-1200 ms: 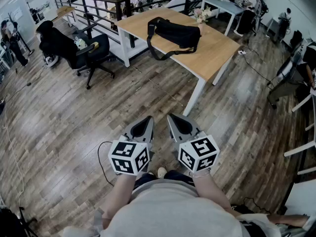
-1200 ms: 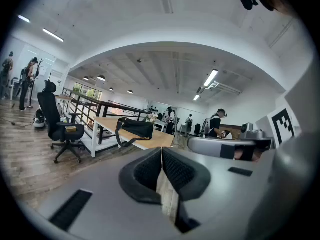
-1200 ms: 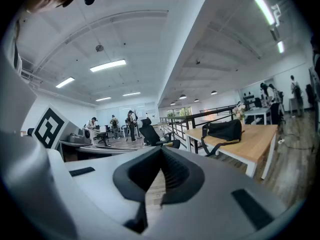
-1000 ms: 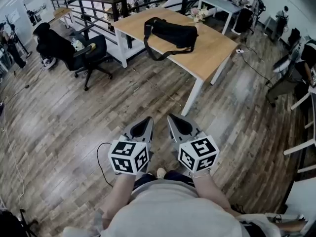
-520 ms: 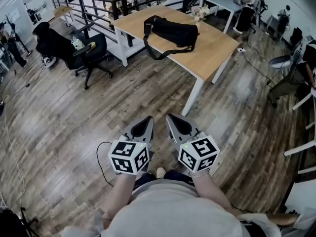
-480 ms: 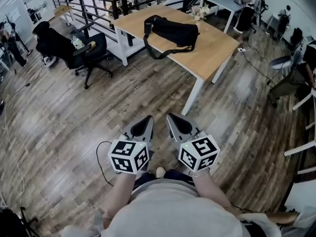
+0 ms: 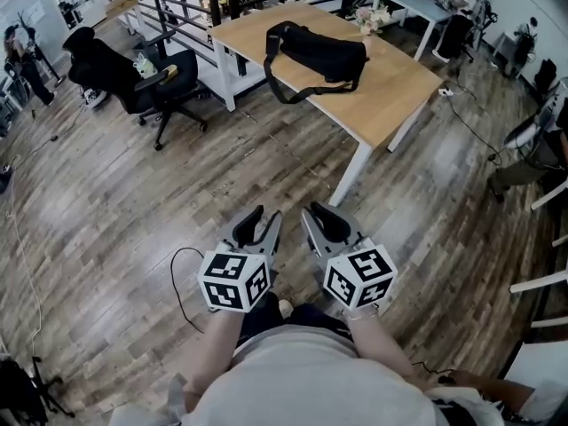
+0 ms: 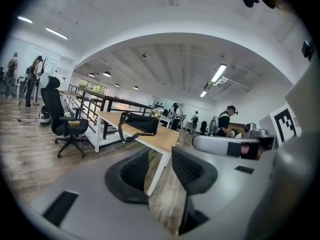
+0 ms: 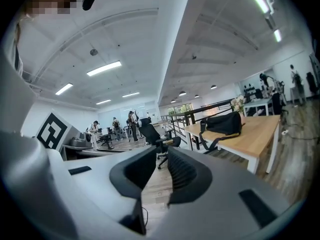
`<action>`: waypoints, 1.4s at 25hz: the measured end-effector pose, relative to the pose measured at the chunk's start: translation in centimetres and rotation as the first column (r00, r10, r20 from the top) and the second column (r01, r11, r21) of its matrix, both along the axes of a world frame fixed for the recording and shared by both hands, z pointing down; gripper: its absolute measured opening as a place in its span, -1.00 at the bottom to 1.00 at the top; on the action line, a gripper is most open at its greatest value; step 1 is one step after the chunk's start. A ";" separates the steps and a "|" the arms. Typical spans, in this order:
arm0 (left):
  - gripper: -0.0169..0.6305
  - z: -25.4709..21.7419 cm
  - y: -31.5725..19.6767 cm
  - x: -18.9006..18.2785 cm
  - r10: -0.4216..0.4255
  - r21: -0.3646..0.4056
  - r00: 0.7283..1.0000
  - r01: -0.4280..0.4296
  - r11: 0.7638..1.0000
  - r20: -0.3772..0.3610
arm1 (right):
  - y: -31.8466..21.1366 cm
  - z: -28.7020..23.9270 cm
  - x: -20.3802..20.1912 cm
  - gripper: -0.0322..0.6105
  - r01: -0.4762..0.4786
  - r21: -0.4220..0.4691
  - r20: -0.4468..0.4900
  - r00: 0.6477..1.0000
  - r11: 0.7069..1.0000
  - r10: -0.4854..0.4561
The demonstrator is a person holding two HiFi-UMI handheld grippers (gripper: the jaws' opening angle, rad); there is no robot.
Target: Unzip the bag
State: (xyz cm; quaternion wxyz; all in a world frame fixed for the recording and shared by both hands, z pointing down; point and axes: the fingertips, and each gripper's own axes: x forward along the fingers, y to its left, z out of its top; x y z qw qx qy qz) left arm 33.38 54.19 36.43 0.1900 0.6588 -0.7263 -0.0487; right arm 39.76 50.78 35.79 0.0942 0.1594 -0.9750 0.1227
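- The black soft fabric bag [image 7: 319, 53] lies lengthwise on the light wooden desk with white legs [image 7: 396, 98], well away across the room from the person. Its long black shoulder strap [image 7: 280, 89] loops over the desk's near edge. The zip is too small to make out from here.
- The left hand-held gripper [image 7: 265, 216] is held low and close in front of the body, aimed roughly at the desk. Its jaws stand apart and have just been opening. Nothing is between them; its own view shows only the brown plank floor [image 7: 115, 202] and a desk leg beyond the gap.
- The right hand-held gripper [image 7: 321, 213] sits just beside the left one and points the same way. Its jaws have also just been opening, to a narrower gap, and they hold nothing.
- Carrying the two side by side and near the body suits a walking approach, not work, since neither is anywhere near the bag. The parted jaws look like readying for a grasp.
- I judge the unzipping not yet begun. The next step is to reach the desk. One gripper would then likely steady the bag's fabric while the other takes the zip pull.
- A black wheeled office chair [image 7: 153, 80] stands left of the desk, apart from the direct line to it.
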 end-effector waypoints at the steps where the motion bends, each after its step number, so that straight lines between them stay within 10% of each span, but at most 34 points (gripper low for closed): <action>1: -0.52 0.2 -0.1 -0.1 -0.001 -0.005 1.000 0.001 1.000 -0.002 | -0.2 0.3 -0.1 -0.68 0.002 -0.003 -0.004 1.000 1.000 -0.002; 11: -0.52 3.0 -4.5 -4.0 0.042 -0.042 0.998 -0.044 0.998 -0.049 | -4.2 3.0 -4.2 -0.52 -0.018 -0.023 -0.051 0.999 1.000 0.017; 35: -0.52 1.5 -19.8 -26.4 0.152 -0.012 0.987 -0.152 0.988 -0.050 | -18.4 2.4 -25.1 -0.34 -0.137 -0.005 -0.081 0.987 0.991 0.136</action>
